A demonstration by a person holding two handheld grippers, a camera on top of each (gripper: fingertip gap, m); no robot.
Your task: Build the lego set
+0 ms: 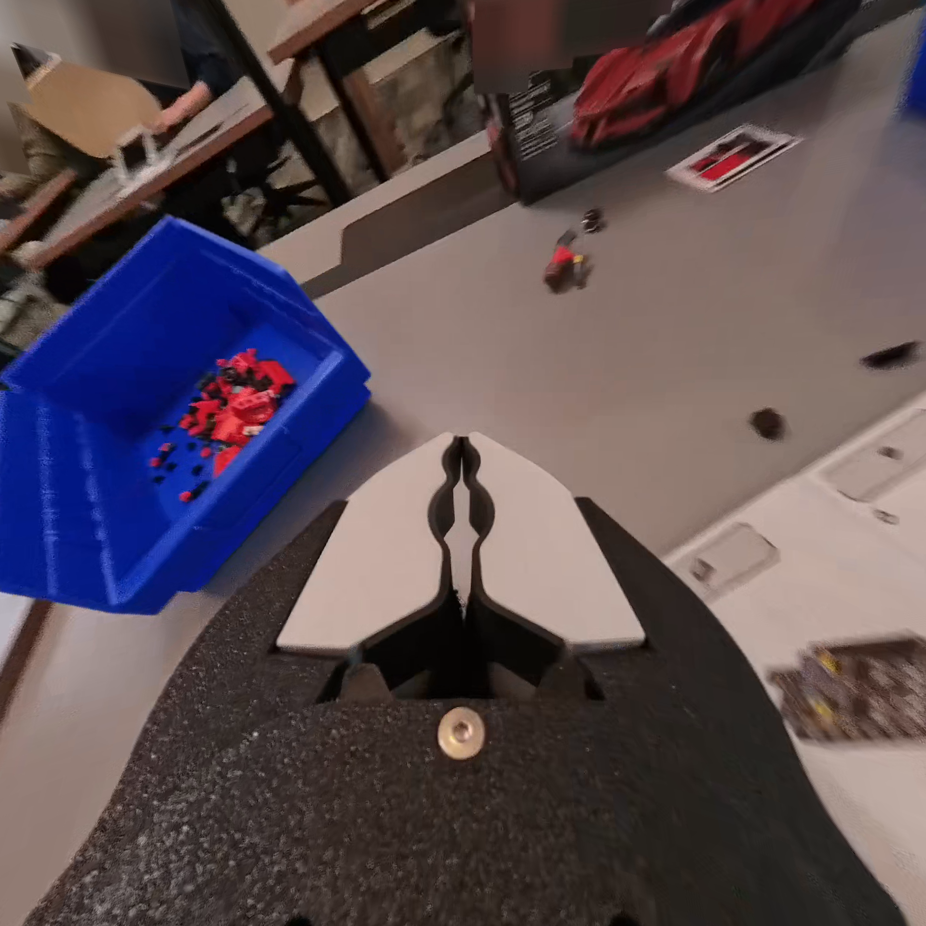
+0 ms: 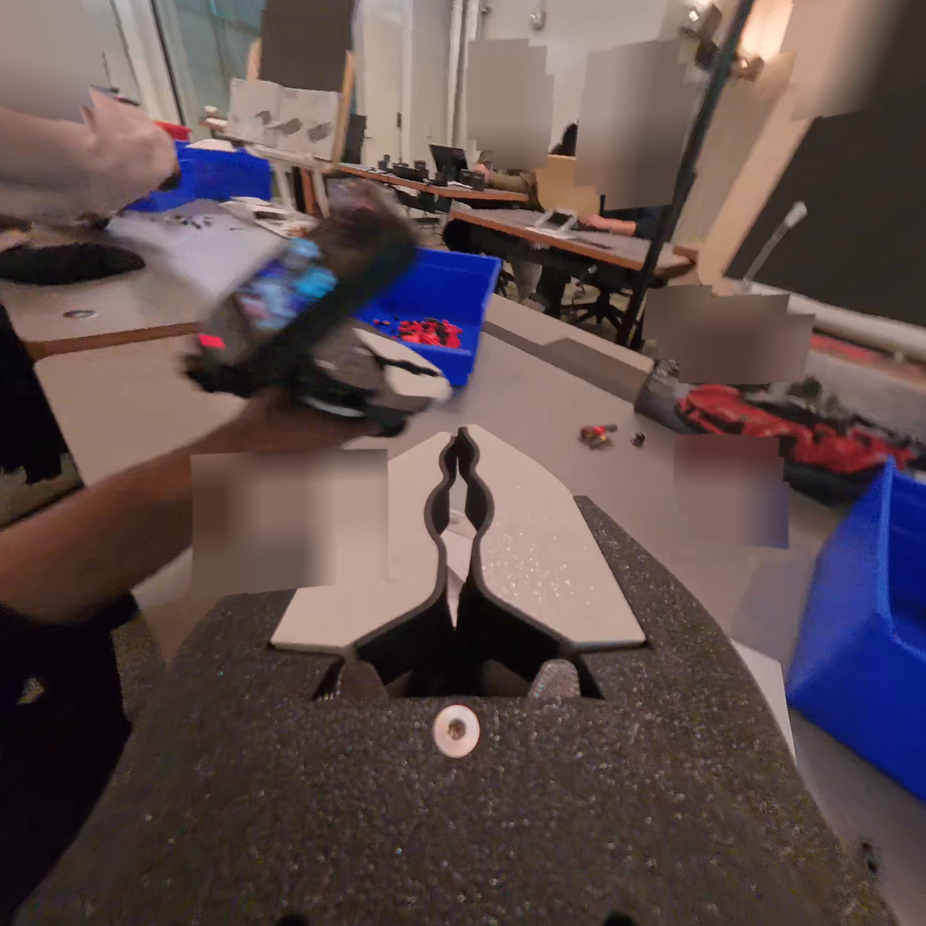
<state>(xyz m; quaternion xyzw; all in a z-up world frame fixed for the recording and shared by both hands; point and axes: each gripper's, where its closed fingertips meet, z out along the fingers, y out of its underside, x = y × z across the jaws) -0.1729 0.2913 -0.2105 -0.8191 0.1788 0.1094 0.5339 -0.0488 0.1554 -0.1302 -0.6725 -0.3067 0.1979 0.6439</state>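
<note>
Two grippers hang over a pale grey table (image 1: 576,351), and both are closed with nothing between the fingers. The left gripper (image 1: 461,441) has pale grey fingers with wavy black pads, and the tips touch each other. A hand (image 2: 280,426) holds it from below, with the bare forearm reaching in from the left side. In the right wrist view this gripper is blurry and tips down toward the table, its long side running from upper left to lower right. The right gripper (image 2: 462,432) looks the same, and its tips meet too. It points across the table toward the far edge.

A blue plastic bin (image 1: 150,501) sits near the left edge of the table, just beside the left gripper. A pile of small red and black toy bricks (image 1: 235,406) lies in it, bunched against one wall, with a few loose bits spread over the floor of the bin. A second blue plastic bin (image 2: 862,626) stands at the right side of the table, close to the right gripper. What is in it cannot be seen.

A small clump of red and black bricks (image 1: 563,265) lies out on the open table, well apart from both grippers. A tiny black piece (image 1: 592,220) lies just beside it. A big box with a red car picture (image 1: 651,95) lies by the far edge, its long side running along that edge.
</note>
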